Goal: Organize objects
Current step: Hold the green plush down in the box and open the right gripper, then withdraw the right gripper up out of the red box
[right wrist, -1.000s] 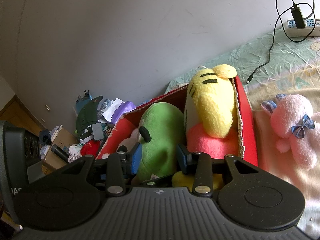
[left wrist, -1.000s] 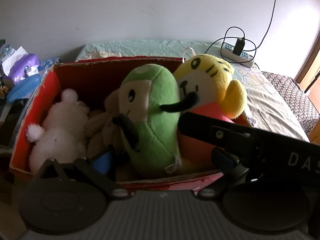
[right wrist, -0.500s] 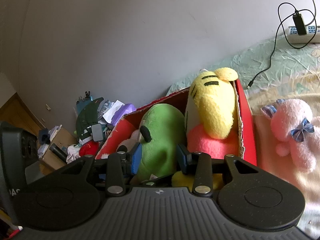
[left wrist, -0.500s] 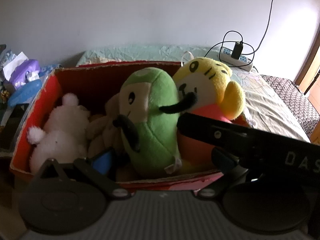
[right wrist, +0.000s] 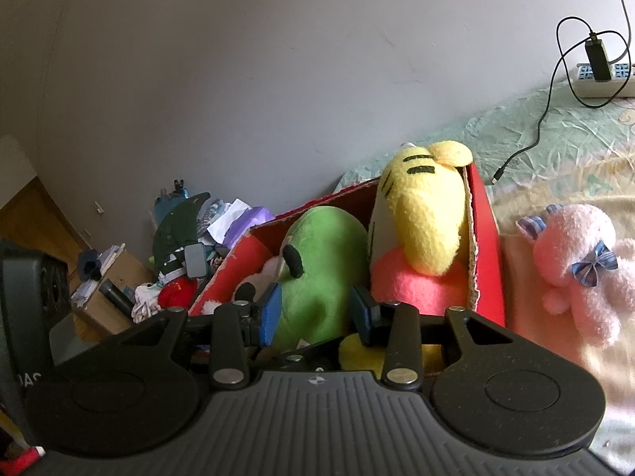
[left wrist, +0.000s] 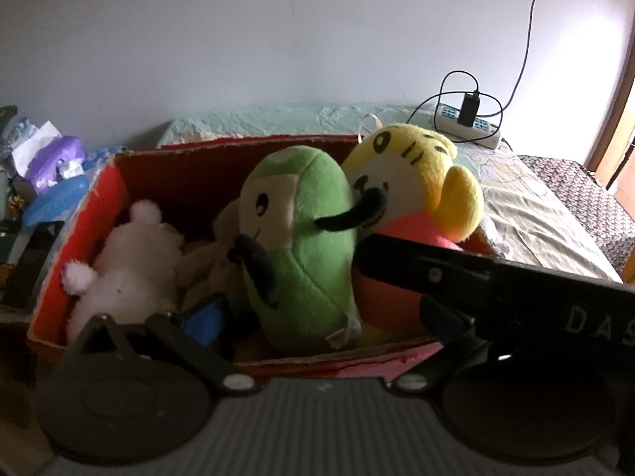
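Observation:
A red cardboard box (left wrist: 115,182) on the bed holds a white plush (left wrist: 127,265), a beige plush (left wrist: 214,254), a green plush (left wrist: 301,246) and a yellow tiger plush (left wrist: 416,186). My right gripper (right wrist: 315,311) has its blue pads on either side of the green plush (right wrist: 321,273), which stands upright in the box (right wrist: 486,261). My left gripper (left wrist: 317,321) is open at the box's near wall; its right finger is hidden behind the right gripper's body. A pink bunny plush (right wrist: 579,269) lies on the bed right of the box.
A power strip (left wrist: 468,127) with charger and cable lies on the bed by the wall. Tissues and clutter (left wrist: 47,158) are piled left of the box, beside a cardboard carton (right wrist: 115,289). A patterned cushion (left wrist: 579,194) lies at the right.
Both views have drawn back slightly and lifted a little. The green plush stays between the right gripper's pads; the toys in the box have not shifted.

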